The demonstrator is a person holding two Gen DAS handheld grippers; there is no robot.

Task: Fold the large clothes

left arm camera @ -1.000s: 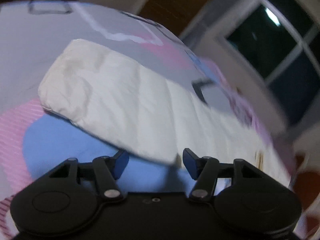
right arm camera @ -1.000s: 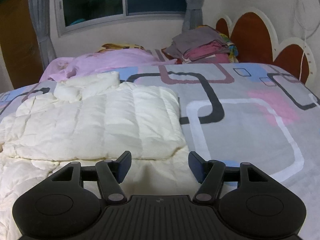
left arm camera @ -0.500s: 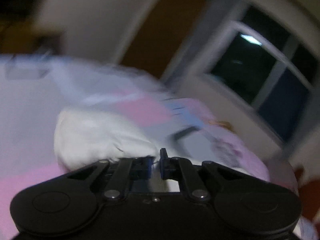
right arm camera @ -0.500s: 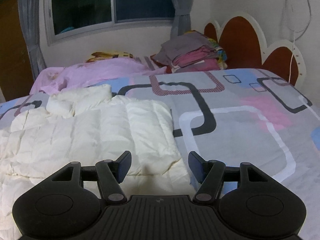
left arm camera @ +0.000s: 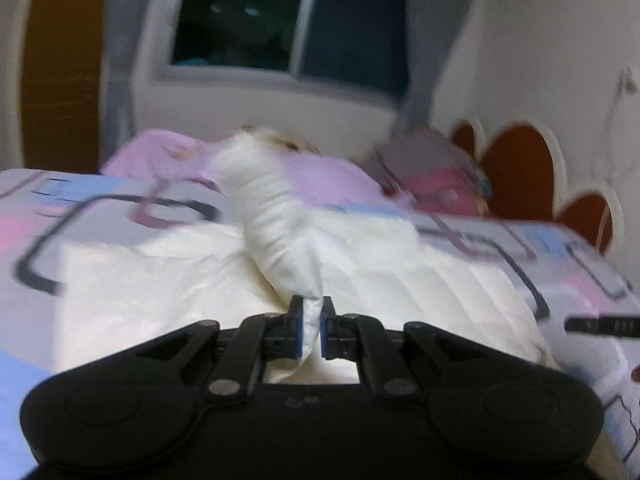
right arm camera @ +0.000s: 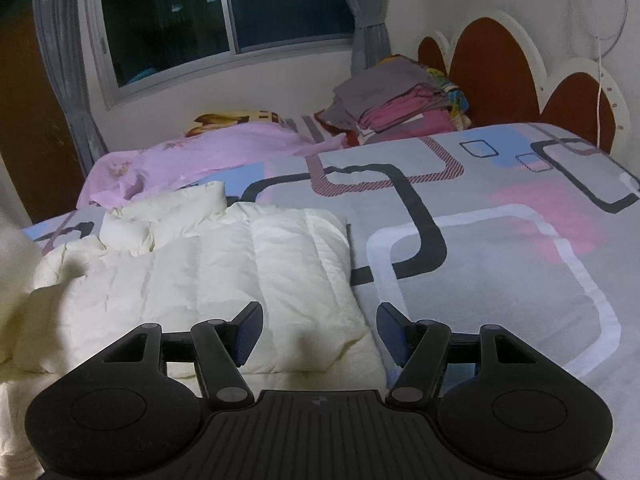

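Cream quilted puffer jacket (right arm camera: 224, 272) spread across the patterned bedspread (right arm camera: 500, 240), partly folded, collar end toward the window. Left gripper (left arm camera: 308, 330) pinched nearly closed on a cuff or sleeve end of the jacket, sleeve (left arm camera: 276, 236) rising from the pads as a puffy tube; motion blur in the left wrist view, so possibly a hem corner rather than a cuff. Right gripper (right arm camera: 318, 334) spread wide, holding nothing, poised above the jacket's near right edge.

Likely light for its bulk, soft and springy, air-filled, prone to puffing back open after each fold. Smooth shell probably slippery, so a deep bite on stitched seams, cuffs or hem, not on a loose puffed panel. Best taken at two well-apart points along an edge, then pressed flat after laying over. Nothing fragile; main risk a slipping pinch or a fold bouncing open.
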